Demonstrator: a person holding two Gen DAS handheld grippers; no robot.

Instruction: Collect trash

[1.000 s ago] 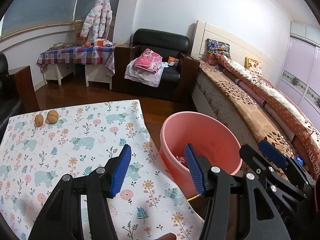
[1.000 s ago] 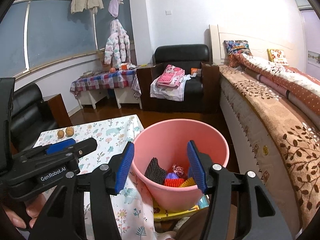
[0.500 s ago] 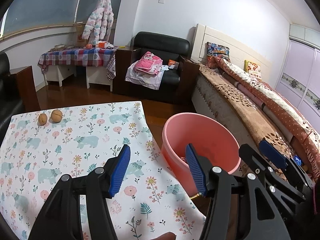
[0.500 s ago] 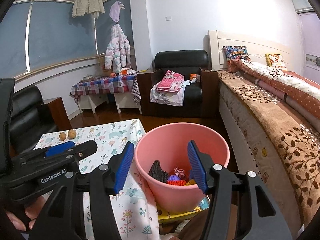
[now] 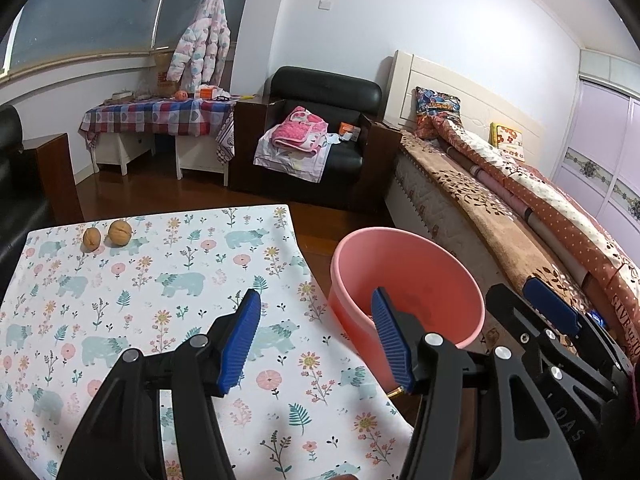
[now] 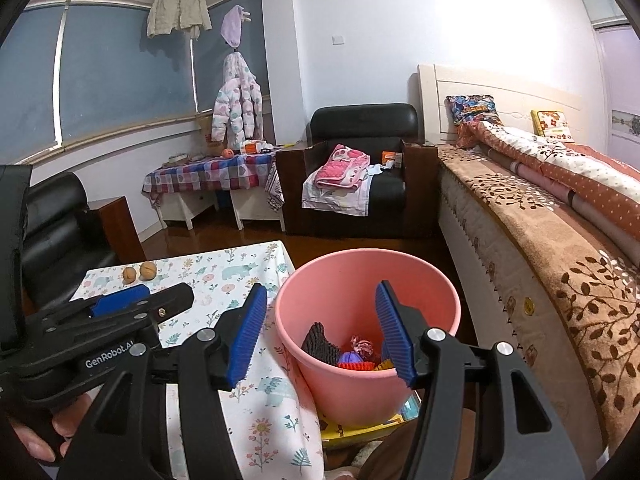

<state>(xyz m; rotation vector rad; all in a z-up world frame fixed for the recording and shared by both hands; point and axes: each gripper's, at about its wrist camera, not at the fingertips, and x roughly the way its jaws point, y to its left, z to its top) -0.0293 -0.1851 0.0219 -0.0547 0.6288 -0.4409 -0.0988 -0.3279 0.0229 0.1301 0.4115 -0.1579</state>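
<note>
Beside the table [image 5: 280, 216], the pink bucket [image 6: 400, 380] already holds several scraps; only two walnuts [image 5: 108, 235] remain on the cloth. Left gripper [image 5: 316, 340] and right gripper [image 6: 322, 330] both spread, grasping nothing.

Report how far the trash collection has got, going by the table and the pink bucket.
Done: several scraps already lie in the pink bucket, including a dark piece and some colourful wrappers. In hand: nothing; the left hand-held gripper and the right hand-held gripper are both open and empty. Left: two walnuts sit at the far end of the floral tablecloth, if they count as trash.
</note>
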